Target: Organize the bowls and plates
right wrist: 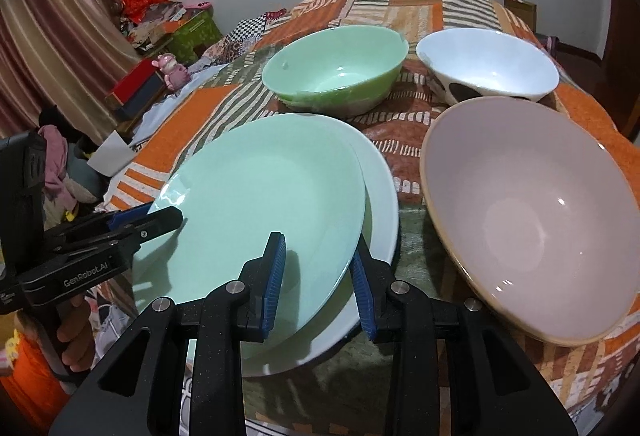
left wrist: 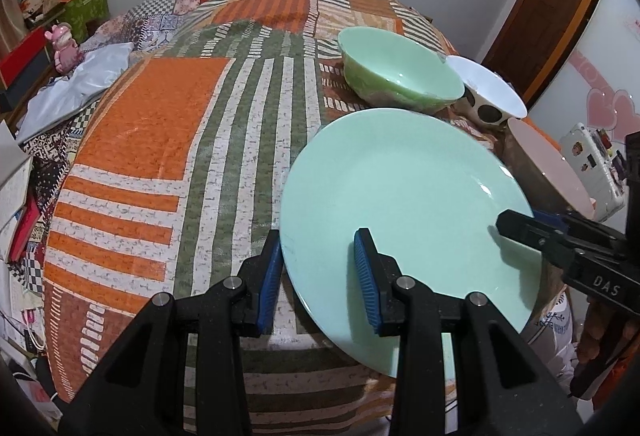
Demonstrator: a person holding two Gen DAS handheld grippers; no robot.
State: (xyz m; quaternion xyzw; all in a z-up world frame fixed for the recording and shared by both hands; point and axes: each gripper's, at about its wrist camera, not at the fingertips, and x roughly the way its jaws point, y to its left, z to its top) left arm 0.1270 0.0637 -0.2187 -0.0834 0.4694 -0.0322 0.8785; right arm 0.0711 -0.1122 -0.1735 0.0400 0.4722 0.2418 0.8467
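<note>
Mint-green plate [right wrist: 256, 203] front and centre, smooth and glossy with ceiling light glinting off its shallow well, and it sits tilted on top of a paler, whitish plate [right wrist: 382, 195] whose rim peeks out along the right side. Both lie near the near edge of the table, on the patchwork tablecloth [left wrist: 160, 139] of orange, green and cream stripes.

The left gripper [left wrist: 316, 276] is spread wide, its blue-padded fingers straddling the green plate's left rim: one pad outside the edge over the cloth, the other over the plate's face. Nothing clamped there. From the right wrist view this same tool reaches in at the plate's left rim.

The right gripper [right wrist: 318, 284] is released too, jaws apart, one blue pad above the green plate's surface and the other just past its right rim, over the pale plate beneath. From the left wrist view its black tip hovers at the plate's right edge; whether it touches I cannot tell.

Behind the plates, toward the far edge, a jade-green bowl [right wrist: 336, 71] stands upright, and just beside it to the right a white bowl [right wrist: 488, 65] with dark spots on its outside. At the table's right edge sits a big pink bowl [right wrist: 532, 215] with a tan rim, upright, near the stacked plates but apart from them.
</note>
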